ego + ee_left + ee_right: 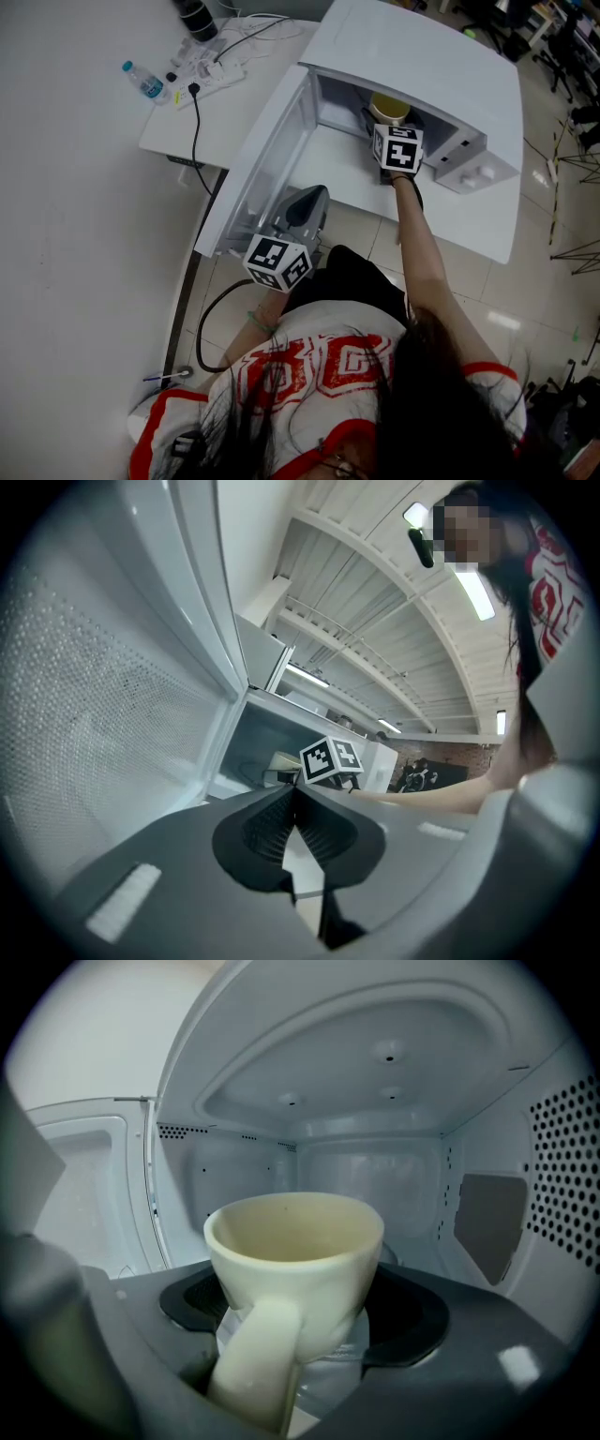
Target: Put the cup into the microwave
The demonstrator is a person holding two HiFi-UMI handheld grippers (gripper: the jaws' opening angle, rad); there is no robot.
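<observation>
Right gripper (394,139) (300,1314): reaches into the microwave's mouth on an outstretched arm, its jaws closed against the two sides of the cup.
Cup (389,108) (294,1246): cream, upright, handle turned back toward the gripper; it sits between the jaws, inside the front of the white cavity, with perforated walls to either side.
Microwave (422,66): white, on the worktop (225,112), door (258,159) swung wide open on its left.
Left gripper (302,208) (296,808): low, just beside the open door's outer end, jaws pressed together with nothing between them.
Elsewhere: a water bottle (142,81) and a power strip (217,75) lie at the worktop's far left corner.
</observation>
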